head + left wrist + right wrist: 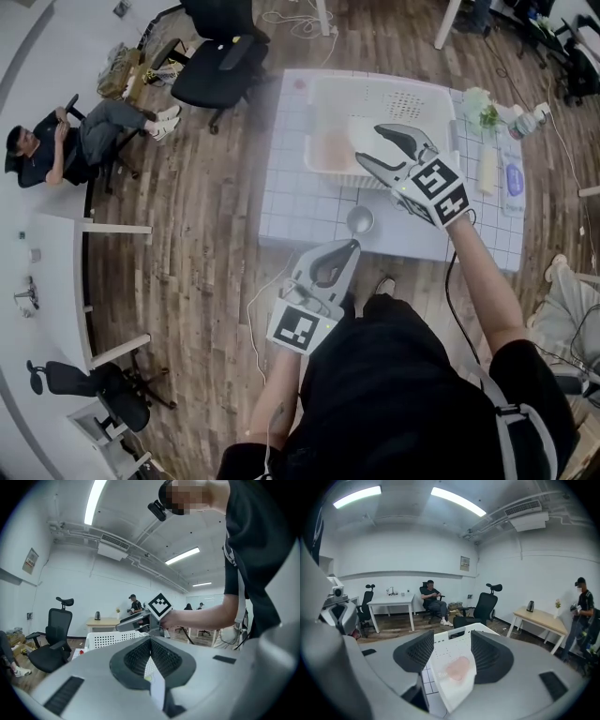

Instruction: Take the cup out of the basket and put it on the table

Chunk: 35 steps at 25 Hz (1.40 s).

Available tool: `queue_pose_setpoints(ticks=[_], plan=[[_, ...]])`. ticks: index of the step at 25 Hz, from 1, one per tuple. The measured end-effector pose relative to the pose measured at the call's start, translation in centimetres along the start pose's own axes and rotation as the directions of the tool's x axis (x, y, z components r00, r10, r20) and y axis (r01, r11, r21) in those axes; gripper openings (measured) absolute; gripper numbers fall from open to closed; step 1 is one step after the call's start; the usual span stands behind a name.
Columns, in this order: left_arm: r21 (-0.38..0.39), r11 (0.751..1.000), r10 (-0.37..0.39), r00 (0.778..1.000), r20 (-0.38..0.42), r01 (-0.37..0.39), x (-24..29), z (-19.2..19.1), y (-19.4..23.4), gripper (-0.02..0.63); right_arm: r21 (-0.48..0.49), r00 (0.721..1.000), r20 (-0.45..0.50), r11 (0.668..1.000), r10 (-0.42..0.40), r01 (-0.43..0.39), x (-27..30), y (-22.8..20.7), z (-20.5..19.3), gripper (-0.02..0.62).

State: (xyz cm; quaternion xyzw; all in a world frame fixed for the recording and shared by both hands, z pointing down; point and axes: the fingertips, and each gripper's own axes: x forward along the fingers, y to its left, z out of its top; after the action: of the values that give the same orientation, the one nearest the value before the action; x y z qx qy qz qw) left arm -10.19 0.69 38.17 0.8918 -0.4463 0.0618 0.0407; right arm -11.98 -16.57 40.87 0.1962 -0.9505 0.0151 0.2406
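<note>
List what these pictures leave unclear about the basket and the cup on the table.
Head view: the right gripper covers part of the basket; what lies beneath is hidden.
Head view, right gripper view: the pink thing in the basket is blurred, so unnameable.
Head view: the cup on the table is too small to show its contents.

light: bright ceiling strips [454,501] | edges: fisheye-bent (dark corners) | shadows: soft

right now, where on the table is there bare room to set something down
Bare table left of the cup, in front of the basket. The strip right of the basket is crowded with a plant and a bottle.
</note>
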Motion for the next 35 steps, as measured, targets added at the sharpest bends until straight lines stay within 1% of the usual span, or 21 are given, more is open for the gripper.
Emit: queue_pose_setpoints(ticks=[3, 5, 9, 12, 14, 18, 20, 23, 26, 29, 32, 35], plan=[[0.017, 1.0, -0.01, 1.0, -0.018, 0.01, 0.1, 0.0, 0.0, 0.009, 0.023, 0.999, -0.029, 0.999, 0.023, -0.022, 2.3, -1.2, 0.1, 0.259], [0.017, 1.0, -0.009, 1.0, -0.023, 0.009, 0.1, 0.0, 0.1, 0.009, 0.05, 0.997, -0.069, 0.998, 0.044, -0.04, 3.9, -2.1, -0.7, 0.266], [0.002, 1.0, -0.011, 0.999, -0.031, 0.011, 0.0, 0.0, 0.3, 0.009, 0.157, 0.981, -0.164, 0.985, 0.102, -0.076, 7.5, -3.9, -3.3, 0.286], [0.003, 1.0, -0.019, 0.999, -0.047, 0.02, 0.1, -0.2, 0.1, 0.009, 0.251, 0.965, -0.211, 0.963, 0.156, -0.1, 9.9, -4.6, -4.8, 0.288], [-0.001, 1.0, -0.022, 0.999, -0.047, 0.022, 0.0, -0.3, 0.1, 0.009, 0.296, 0.953, -0.235, 0.948, 0.191, -0.117, 11.3, -4.8, -5.6, 0.291], [-0.007, 0.999, -0.035, 0.996, -0.08, 0.035, -0.5, -1.2, -0.2, 0.009, 0.319, 0.917, -0.319, 0.938, 0.239, -0.134, 13.9, -5.0, -8.1, 0.299], [-0.022, 0.999, -0.038, 0.996, -0.08, 0.036, -0.6, -1.6, -0.3, 0.009, 0.359, 0.896, -0.352, 0.923, 0.269, -0.136, 14.9, -5.0, -9.6, 0.308], [-0.023, 0.998, -0.055, 0.994, -0.098, 0.053, -0.7, -2.0, -0.6, 0.009, 0.432, 0.872, -0.383, 0.893, 0.306, -0.123, 16.4, -4.8, -11.7, 0.313], [-0.026, 0.998, -0.062, 0.992, -0.108, 0.06, -0.8, -2.4, -0.8, 0.009, 0.465, 0.848, -0.421, 0.879, 0.322, -0.103, 17.6, -4.5, -13.8, 0.314], [-0.036, 0.998, -0.06, 0.991, -0.118, 0.056, -0.9, -2.9, -0.6, 0.009, 0.494, 0.845, -0.435, 0.867, 0.312, -0.066, 18.7, -4.7, -15.1, 0.314], [-0.048, 0.997, -0.061, 0.989, -0.137, 0.055, -1.1, -3.5, -0.5, 0.009, 0.545, 0.846, -0.438, 0.838, 0.304, -0.02, 19.6, -4.9, -16.1, 0.314], [-0.053, 0.997, -0.062, 0.988, -0.142, 0.055, -1.2, -3.8, -0.4, 0.009, 0.575, 0.83, -0.464, 0.818, 0.31, 0.016, 20.4, -4.8, -17.2, 0.314]])
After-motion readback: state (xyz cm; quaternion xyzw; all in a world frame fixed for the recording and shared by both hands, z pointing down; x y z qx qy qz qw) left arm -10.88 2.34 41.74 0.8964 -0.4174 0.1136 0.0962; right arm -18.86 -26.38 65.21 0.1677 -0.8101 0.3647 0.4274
